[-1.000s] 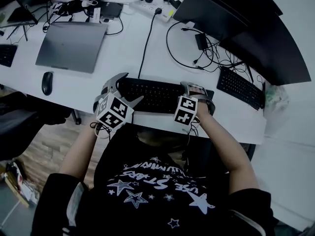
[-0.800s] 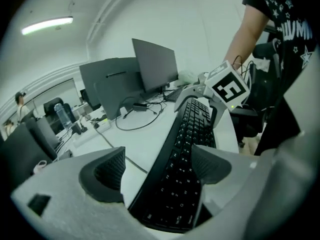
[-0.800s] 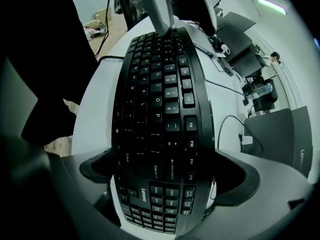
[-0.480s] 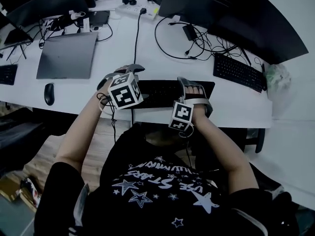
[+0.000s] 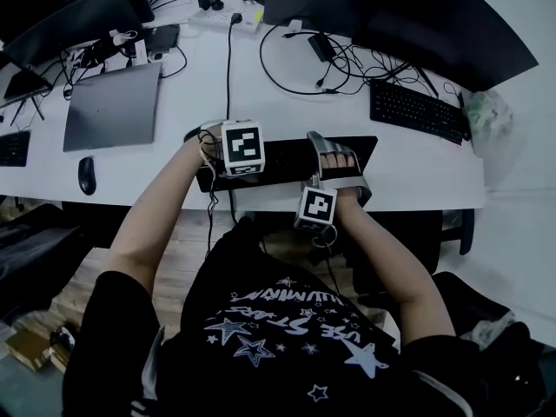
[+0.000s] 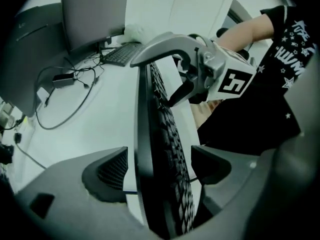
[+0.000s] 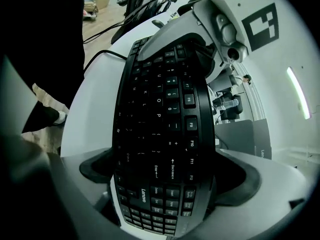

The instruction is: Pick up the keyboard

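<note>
The black keyboard (image 5: 282, 159) spans the near part of the white table, held at both ends. My left gripper (image 5: 252, 162) is at its left end, marker cube facing up. In the left gripper view the keyboard (image 6: 160, 134) runs edge-on between the pads, and the left gripper (image 6: 160, 168) is shut across its thickness. My right gripper (image 5: 326, 159) is at the number-pad end. In the right gripper view the keyboard (image 7: 160, 114) shows face-on, with the right gripper (image 7: 165, 176) shut on its front and back edges. The keyboard looks tipped, keys toward the person.
A second black keyboard (image 5: 417, 111) lies at the right, behind it dark monitors (image 5: 408, 16) and loose cables (image 5: 287, 68). A closed grey laptop (image 5: 113, 107) and a mouse (image 5: 86, 175) sit at the left. The table's front edge (image 5: 417, 200) is just below the grippers.
The left gripper has turned so that its cube faces up and has closed from wide open onto the keyboard's left end. The right gripper has stayed at the right end.
</note>
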A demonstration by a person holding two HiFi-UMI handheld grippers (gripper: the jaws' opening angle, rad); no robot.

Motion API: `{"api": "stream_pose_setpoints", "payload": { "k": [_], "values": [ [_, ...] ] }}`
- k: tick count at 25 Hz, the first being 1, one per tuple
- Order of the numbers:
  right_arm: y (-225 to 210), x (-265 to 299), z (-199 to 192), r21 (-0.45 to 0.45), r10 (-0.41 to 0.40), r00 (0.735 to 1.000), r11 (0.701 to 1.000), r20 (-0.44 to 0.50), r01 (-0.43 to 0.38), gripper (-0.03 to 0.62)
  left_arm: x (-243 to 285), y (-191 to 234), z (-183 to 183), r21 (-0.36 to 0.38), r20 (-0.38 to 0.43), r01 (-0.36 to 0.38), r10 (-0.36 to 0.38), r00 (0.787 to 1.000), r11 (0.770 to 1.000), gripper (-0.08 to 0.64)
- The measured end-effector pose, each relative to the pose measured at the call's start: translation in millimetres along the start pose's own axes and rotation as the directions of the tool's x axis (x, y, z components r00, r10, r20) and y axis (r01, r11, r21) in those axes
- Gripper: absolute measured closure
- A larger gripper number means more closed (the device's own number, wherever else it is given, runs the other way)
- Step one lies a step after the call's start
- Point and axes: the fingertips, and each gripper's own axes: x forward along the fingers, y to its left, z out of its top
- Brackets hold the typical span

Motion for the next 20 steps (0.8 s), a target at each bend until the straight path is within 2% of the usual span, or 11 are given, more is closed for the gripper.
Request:
{"api": "stream_pose_setpoints", "payload": {
  "k": [4, 5, 7, 12, 17, 18, 20],
  "values": [
    [-0.1, -3.9, 1.2, 0.012, -0.065, 0.998, 0.998, 0.015, 0.065, 0.018, 9.4, -16.9, -4.0, 0.004, -0.103, 0.079, -0.079, 0.992, 0.997, 0.159],
    [0.8, -5.2, 1.1, 0.012, -0.079, 0.997, 0.997, 0.016, 0.079, 0.018, 11.0, -18.6, -5.1, 0.000, -0.122, 0.077, -0.076, 0.990, 0.997, 0.190],
    [1.8, -7.0, 0.2, 0.008, -0.105, 0.994, 0.994, 0.017, 0.105, 0.018, 12.2, -17.3, -6.0, -0.010, -0.141, 0.042, -0.043, 0.989, 0.999, 0.313],
    [3.4, -12.4, -1.3, 0.006, -0.172, 0.985, 0.985, 0.018, 0.172, 0.018, 12.4, -22.5, -5.5, -0.016, -0.165, 0.002, -0.004, 0.986, 1.000, 0.361],
    [2.0, -19.0, -4.0, -0.015, -0.293, 0.956, 0.956, 0.002, 0.293, 0.018, 7.9, -33.5, -6.5, -0.026, -0.194, -0.044, 0.039, 0.980, 0.999, 0.423],
    [1.3, -21.7, -3.3, -0.009, -0.313, 0.950, 0.950, 0.004, 0.313, 0.018, 7.9, -36.2, -6.2, -0.030, -0.195, -0.057, 0.050, 0.980, 0.998, 0.454],
    [-1.1, -27.5, -2.4, 0.019, -0.343, 0.939, 0.939, 0.014, 0.342, 0.018, 11.1, -39.4, -7.3, -0.040, -0.197, -0.093, 0.083, 0.977, 0.995, 0.463]
  ]
}}
